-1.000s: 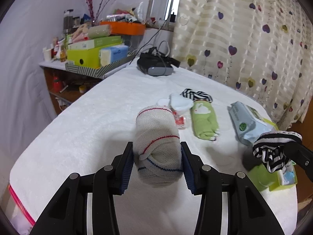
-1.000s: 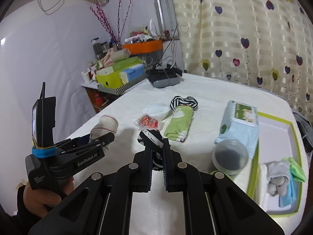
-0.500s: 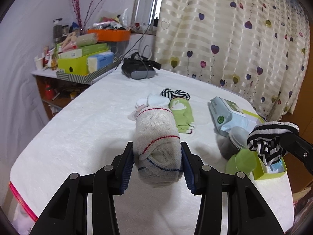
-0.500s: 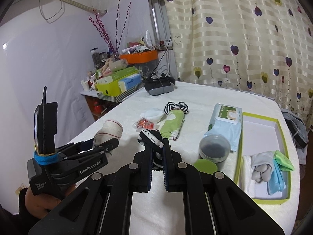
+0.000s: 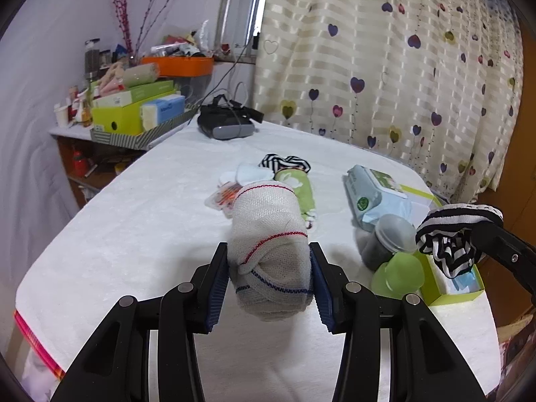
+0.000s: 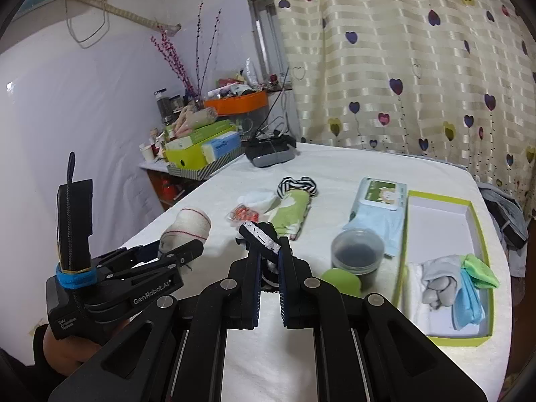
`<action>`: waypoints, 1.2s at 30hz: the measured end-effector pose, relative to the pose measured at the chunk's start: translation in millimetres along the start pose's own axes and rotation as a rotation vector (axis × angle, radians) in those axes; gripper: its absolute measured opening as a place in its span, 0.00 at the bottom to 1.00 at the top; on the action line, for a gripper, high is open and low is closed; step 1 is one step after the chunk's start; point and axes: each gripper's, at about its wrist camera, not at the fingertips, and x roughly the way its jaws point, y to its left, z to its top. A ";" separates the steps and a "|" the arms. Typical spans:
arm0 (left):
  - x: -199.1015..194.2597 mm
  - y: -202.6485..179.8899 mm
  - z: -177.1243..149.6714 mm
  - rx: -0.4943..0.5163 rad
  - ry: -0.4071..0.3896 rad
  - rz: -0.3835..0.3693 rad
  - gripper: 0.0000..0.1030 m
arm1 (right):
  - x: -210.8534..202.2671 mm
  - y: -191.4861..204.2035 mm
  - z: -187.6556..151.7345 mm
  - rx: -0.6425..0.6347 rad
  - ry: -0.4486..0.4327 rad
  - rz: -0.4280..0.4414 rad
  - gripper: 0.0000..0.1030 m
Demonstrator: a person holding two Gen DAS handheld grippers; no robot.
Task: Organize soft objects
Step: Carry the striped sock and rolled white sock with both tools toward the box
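The left hand-held gripper [image 5: 269, 278] grasps a rolled beige sock [image 5: 269, 244] with red and blue stitching, its blue pads [image 5: 217, 284] pressing the roll from both sides. The roll is held above the white counter [image 5: 134, 234], clear of the cloth. The right hand-held gripper [image 6: 268, 278] is clenched on a black-and-white striped sock [image 6: 259, 234], which bunches up between its nearly closed jaws; in the left wrist view the same sock [image 5: 449, 241] hangs at 3 o'clock from the gripper's black finger.

In the right wrist view, a green box [image 6: 482, 227] lies open at 3 o'clock on the counter, with a grey sock [image 6: 439, 281], a blue one [image 6: 469, 301] and a green one [image 6: 479, 264] bunched at its near end. Just beside the box at 2 o'clock lies a wipes pack [image 6: 378, 207]. In front of it stands a dark jar [image 6: 356, 251], with a green lid [image 6: 341, 279] touching its near side. At 12 o'clock a green sock [image 6: 291, 211] lies flat, with a second striped sock [image 6: 299, 184] at its far end, a white sock [image 6: 258, 199] beside it and a small red-and-clear packet [image 6: 243, 214] nearer. Farther back sits a black headset [image 6: 269, 150]. A hand [image 6: 63, 348] grips the left tool at 8 o'clock.
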 end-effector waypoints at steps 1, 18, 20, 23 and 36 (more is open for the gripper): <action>0.8 -3.0 0.5 0.004 0.001 -0.004 0.43 | -1.0 -2.2 0.1 0.004 -0.002 -0.002 0.09; 4.7 -33.7 7.5 0.042 -0.001 -0.065 0.43 | -7.5 -33.9 2.1 0.048 -0.014 -0.043 0.09; 4.8 -39.9 8.2 0.051 -0.002 -0.075 0.43 | -9.2 -38.2 2.2 0.054 -0.016 -0.050 0.09; 5.3 -49.8 9.4 0.067 -0.001 -0.097 0.43 | -12.2 -45.8 2.2 0.065 -0.020 -0.063 0.09; 5.3 -96.1 15.5 0.144 -0.007 -0.188 0.43 | -36.5 -100.1 -2.8 0.159 -0.054 -0.169 0.09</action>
